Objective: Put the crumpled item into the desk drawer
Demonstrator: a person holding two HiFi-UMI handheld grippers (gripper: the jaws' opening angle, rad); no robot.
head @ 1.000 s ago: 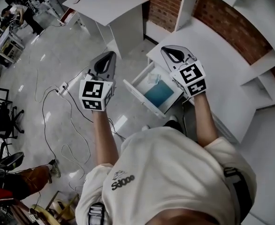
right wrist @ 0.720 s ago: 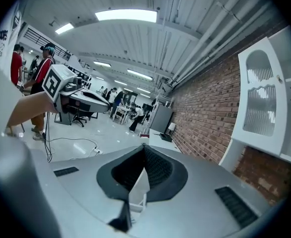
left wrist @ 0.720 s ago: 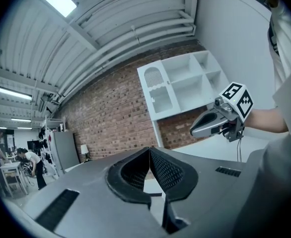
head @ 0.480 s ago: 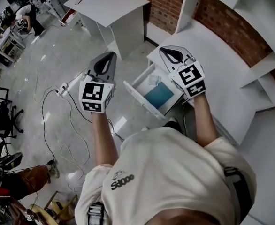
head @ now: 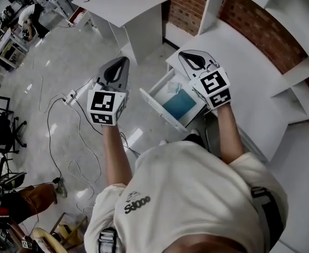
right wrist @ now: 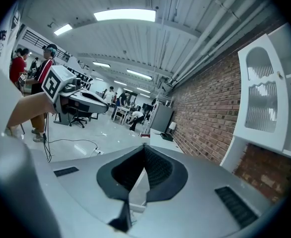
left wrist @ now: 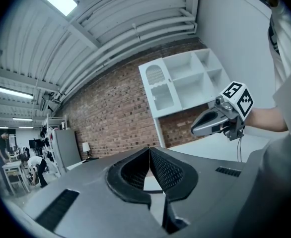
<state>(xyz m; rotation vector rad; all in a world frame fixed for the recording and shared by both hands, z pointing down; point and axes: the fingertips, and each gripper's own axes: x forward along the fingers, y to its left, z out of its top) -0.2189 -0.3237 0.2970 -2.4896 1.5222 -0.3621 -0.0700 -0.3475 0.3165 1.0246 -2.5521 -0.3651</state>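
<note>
The desk drawer (head: 155, 110) stands pulled open below and between my two grippers, its bottom blue. A pale crumpled item (head: 173, 88) lies in its far corner. My left gripper (head: 123, 61) hovers over the floor left of the drawer, jaws shut and empty; in its own view the left gripper (left wrist: 149, 149) has its pads meeting, with the right gripper (left wrist: 216, 121) off to the right. My right gripper (head: 184, 55) hangs over the desk edge above the drawer. In its own view the right gripper (right wrist: 144, 147) is also shut, with nothing between the pads.
The white desk (head: 244, 73) runs along a brick wall (head: 260, 28), with white shelves (head: 302, 83) at the right. A second white desk (head: 124, 8) stands further back. Cables (head: 65, 125) and a power strip lie on the floor at the left. People work far left.
</note>
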